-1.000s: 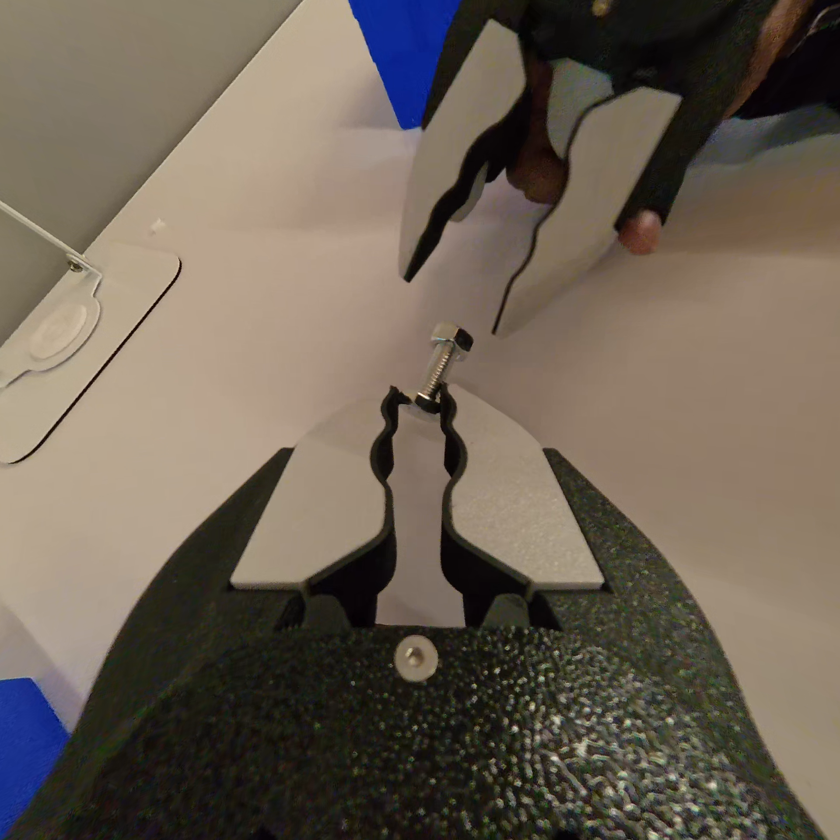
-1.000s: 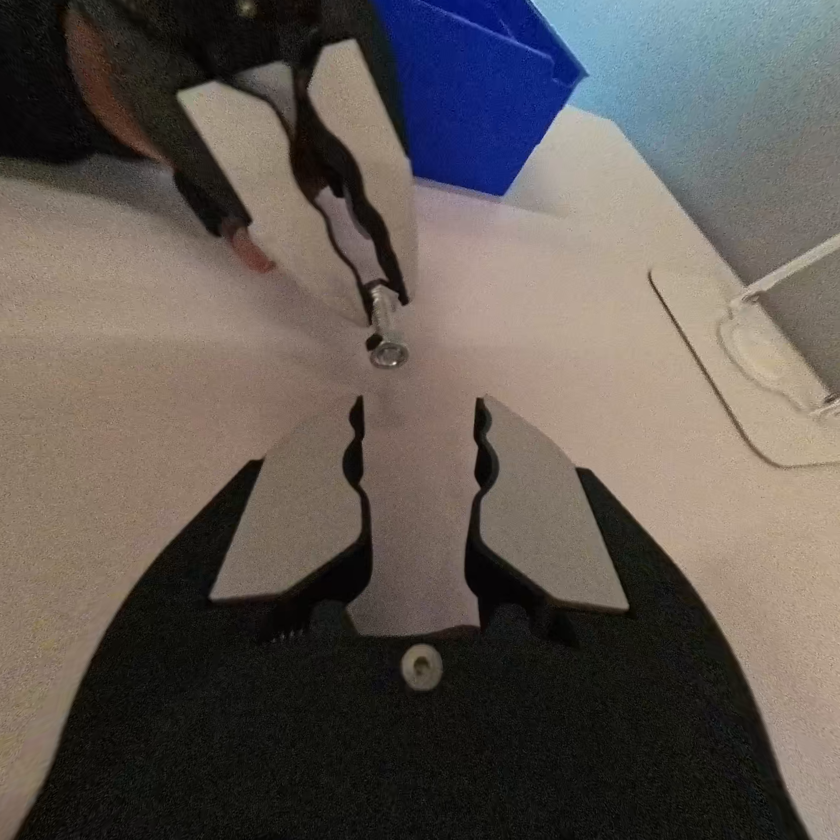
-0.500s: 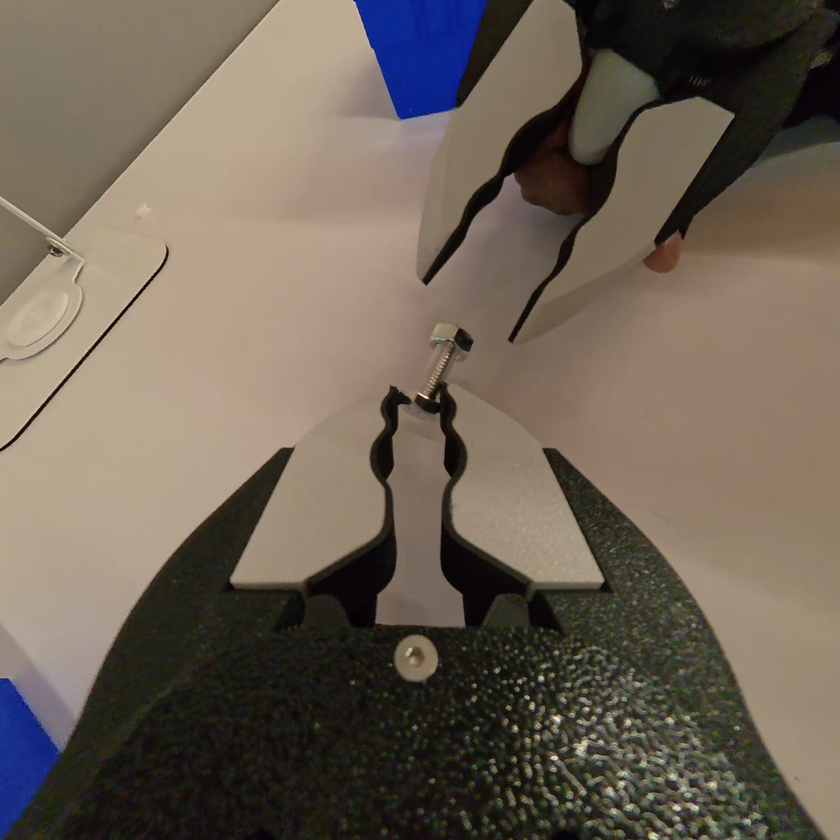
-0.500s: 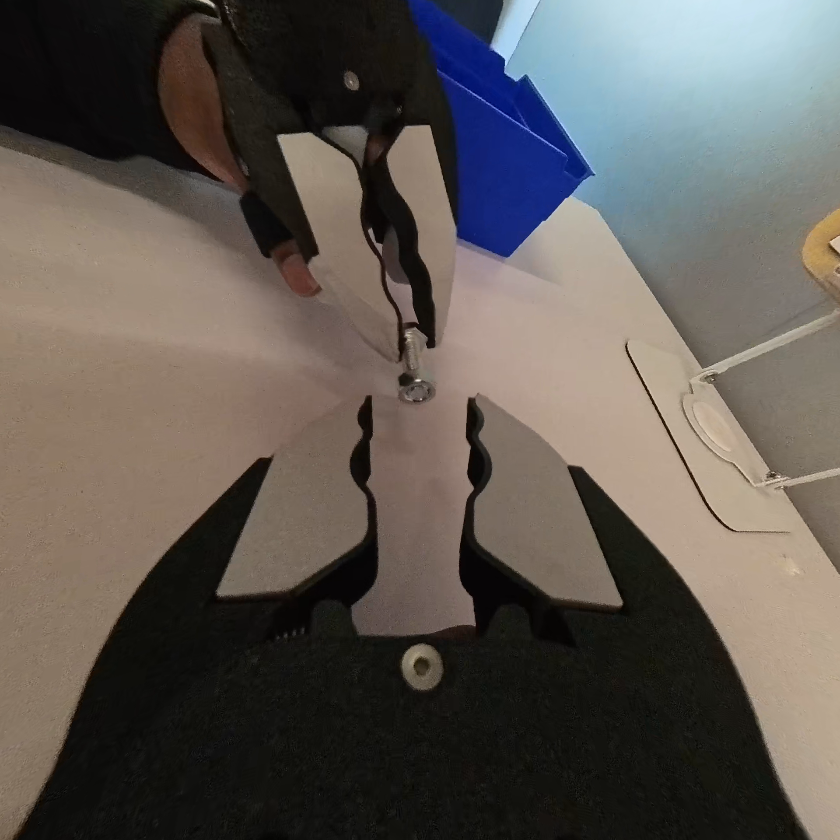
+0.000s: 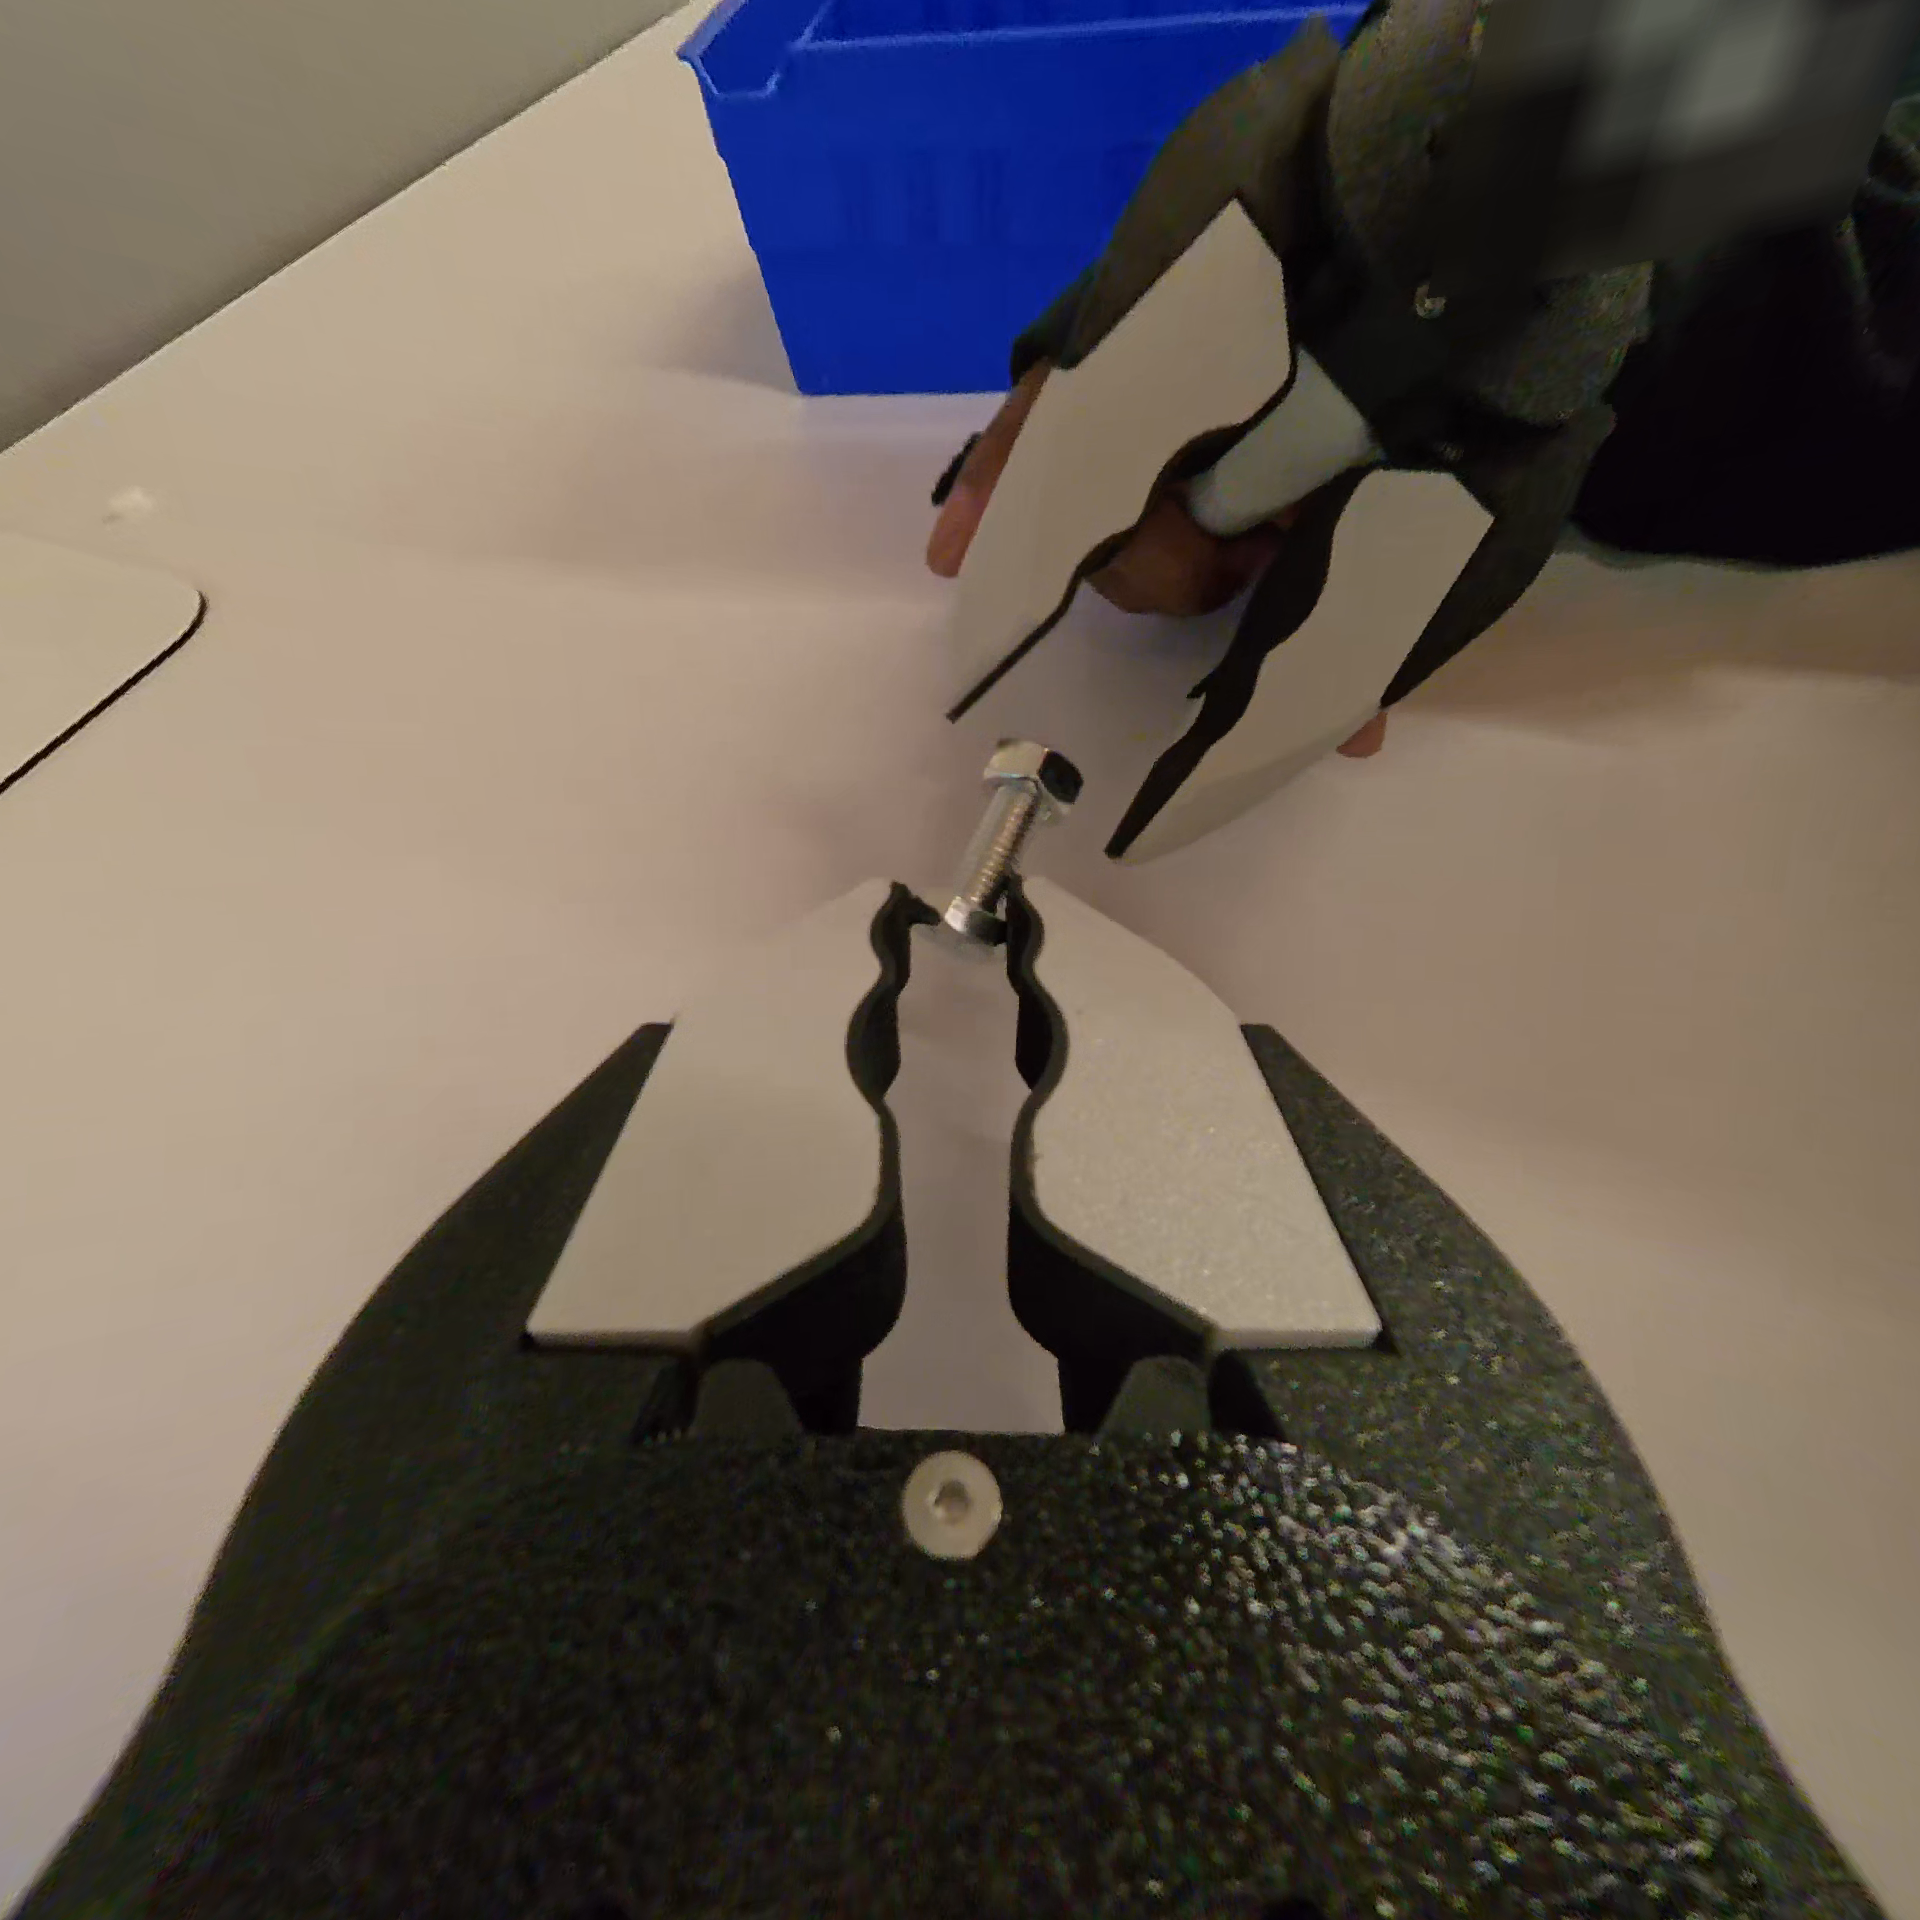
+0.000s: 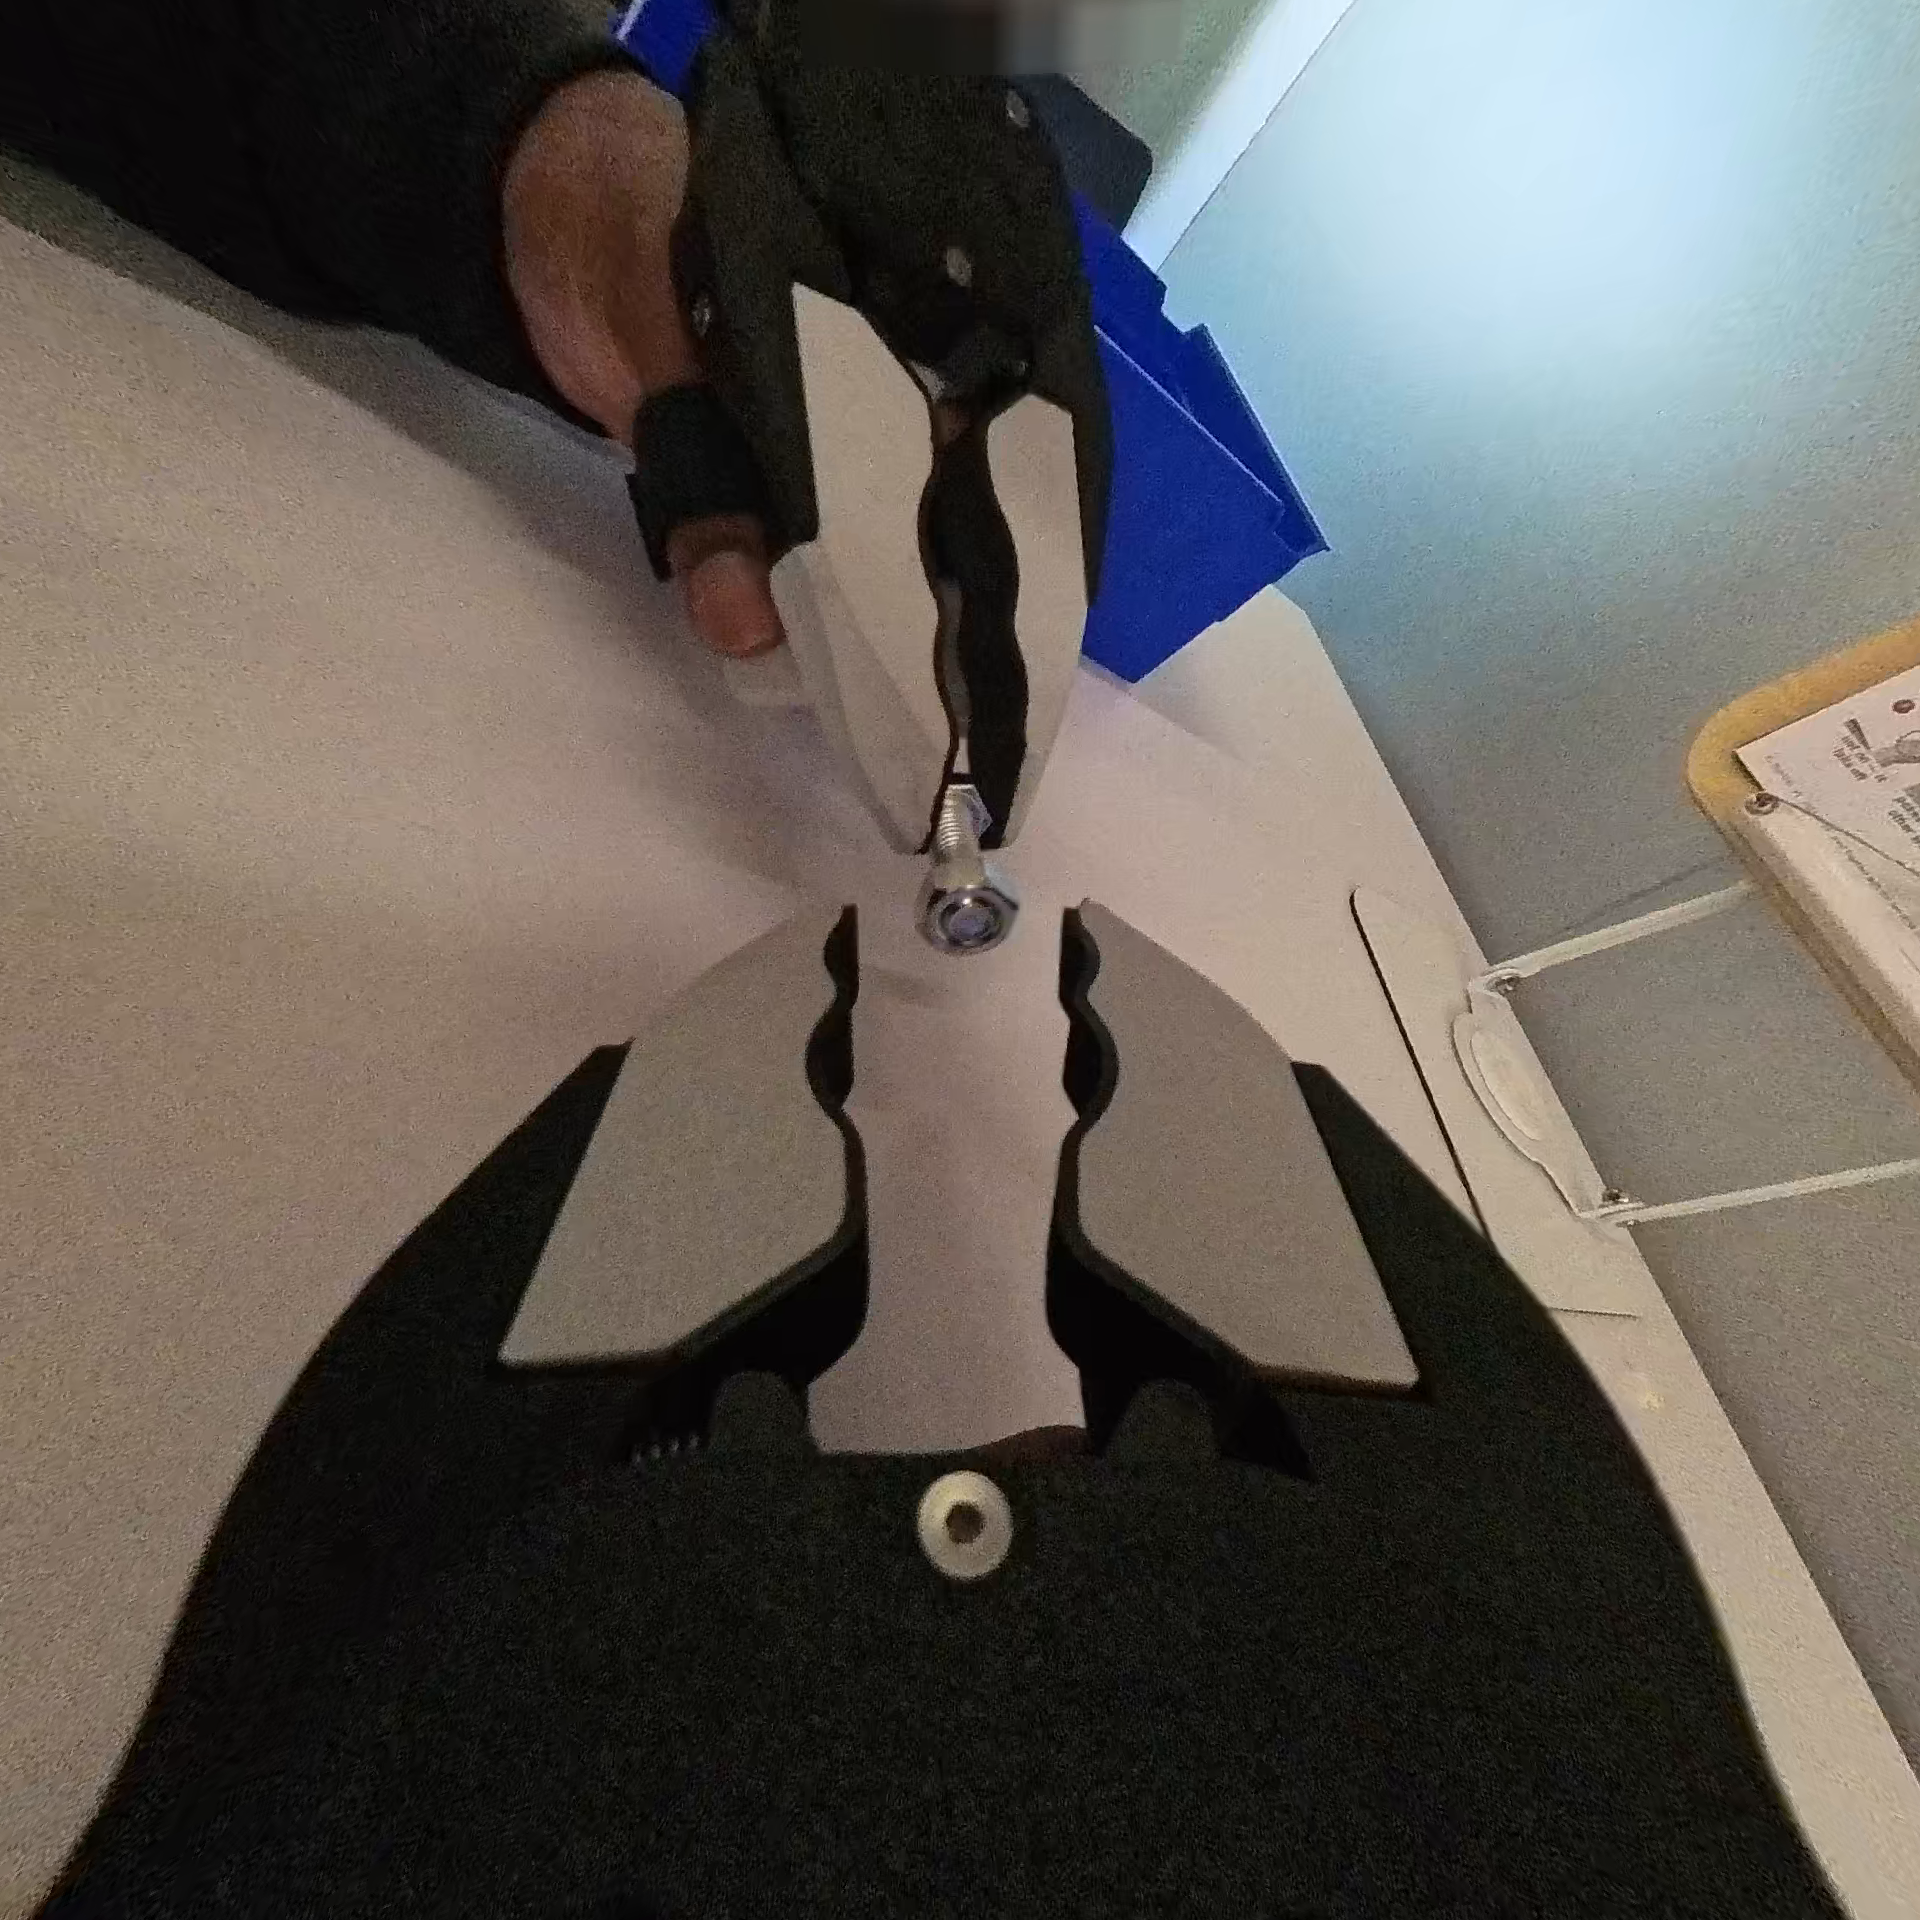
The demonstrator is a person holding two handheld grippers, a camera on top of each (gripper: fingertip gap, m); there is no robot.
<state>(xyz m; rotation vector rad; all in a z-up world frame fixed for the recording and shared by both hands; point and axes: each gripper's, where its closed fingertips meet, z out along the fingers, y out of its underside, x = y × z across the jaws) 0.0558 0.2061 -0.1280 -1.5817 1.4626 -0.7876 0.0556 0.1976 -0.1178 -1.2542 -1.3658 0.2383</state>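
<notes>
Left wrist view first: what is seen to have changed?

At the far left a pale inset plate (image 5: 83,644) is cut off by the edge, and a blue bin (image 5: 935,208) has come fully into view at the far side of the white table (image 5: 416,831). In the middle, the left gripper (image 5: 961,904) is still pinched on the near end of a silver bolt (image 5: 1003,842), and that hold is unaltered. To the right, the right gripper (image 5: 1034,784) has been brought closer. Its tips stood short of the bolt a moment ago and are now level with the hex end.

Is that borne out by the right wrist view?

It is. At the left a gloved hand (image 6: 582,312) is seen on the left gripper (image 6: 956,831), which is pointed toward the camera with the bolt (image 6: 961,883) held out. The right gripper (image 6: 964,912) is spread, with the hex end between its fingertips (image 6: 847,925). A gap is left on either side, so nothing is gripped by it.

What cannot be made out?

How much of the bolt's near end is held is hidden by the left pads. The bin's contents are not shown. At the far right a wire stand (image 6: 1496,1060) and a framed sheet (image 6: 1849,790) are cut off.
</notes>
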